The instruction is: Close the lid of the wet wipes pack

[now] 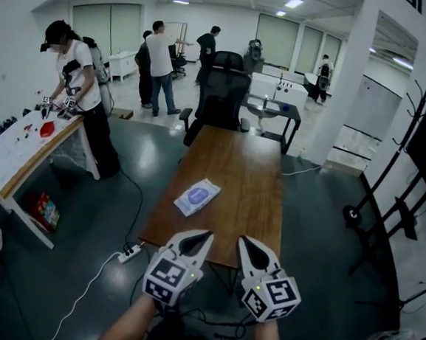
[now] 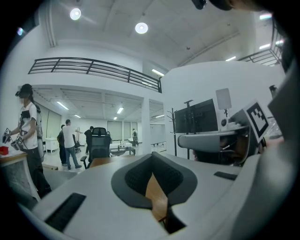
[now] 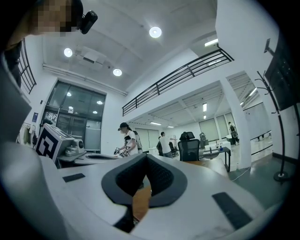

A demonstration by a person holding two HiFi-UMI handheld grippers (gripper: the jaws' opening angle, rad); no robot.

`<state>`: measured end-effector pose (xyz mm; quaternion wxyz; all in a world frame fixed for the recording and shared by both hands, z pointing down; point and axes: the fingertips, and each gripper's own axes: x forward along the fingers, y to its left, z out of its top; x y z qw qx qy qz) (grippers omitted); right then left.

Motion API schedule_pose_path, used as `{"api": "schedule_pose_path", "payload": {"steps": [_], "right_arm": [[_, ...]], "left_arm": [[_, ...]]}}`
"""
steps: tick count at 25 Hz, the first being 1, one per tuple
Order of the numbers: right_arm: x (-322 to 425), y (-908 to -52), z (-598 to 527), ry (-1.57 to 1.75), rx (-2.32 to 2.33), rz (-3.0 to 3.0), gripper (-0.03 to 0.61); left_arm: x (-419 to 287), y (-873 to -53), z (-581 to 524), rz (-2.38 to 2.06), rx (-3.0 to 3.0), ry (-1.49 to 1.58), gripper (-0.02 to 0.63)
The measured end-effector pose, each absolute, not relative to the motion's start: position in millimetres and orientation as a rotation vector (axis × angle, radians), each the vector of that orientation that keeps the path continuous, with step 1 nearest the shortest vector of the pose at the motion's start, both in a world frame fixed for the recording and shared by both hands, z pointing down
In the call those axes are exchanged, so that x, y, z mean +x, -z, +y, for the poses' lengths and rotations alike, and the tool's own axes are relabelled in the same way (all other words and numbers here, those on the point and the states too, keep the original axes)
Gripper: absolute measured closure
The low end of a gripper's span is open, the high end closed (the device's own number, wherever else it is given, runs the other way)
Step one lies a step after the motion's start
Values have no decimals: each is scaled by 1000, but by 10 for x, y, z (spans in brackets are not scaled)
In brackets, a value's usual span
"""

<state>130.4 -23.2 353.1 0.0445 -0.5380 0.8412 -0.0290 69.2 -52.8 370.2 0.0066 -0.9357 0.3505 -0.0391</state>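
Currently both tools short of the near end of the table (image 1: 250, 169), held level, side by side. Left claw (image 1: 205, 238) pressed fully together, nothing in it; right claw (image 1: 244, 242) the same, tips meeting, empty. Wet wipes pack (image 1: 186, 204) flat on the table, well ahead of both, close to the left edge. Its lid (image 1: 199, 195) hard to read at this range: possibly raised, possibly down already. Main risk: a light pack on smooth wood beside an edge; a press coming in at a slant, from the right especially, likely to skid it leftward and off. Second risk: pressing the soft body rather than the flap, leaving the lid ajar. Third: no spare claw pinning the pack while the other pushes. Also worth noting: power strip (image 1: 128, 253) and cable (image 1: 96, 275) below the table's near left corner, a snag underfoot when stepping closer.
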Motion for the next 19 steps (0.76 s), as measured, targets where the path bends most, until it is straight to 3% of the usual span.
{"api": "schedule_pose_path", "payload": {"steps": [19], "right_arm": [[1339,-3500,5,71,-1653,2570,569]], "left_arm": [[712,-3676,-276,1091,-2922,123,608]]}}
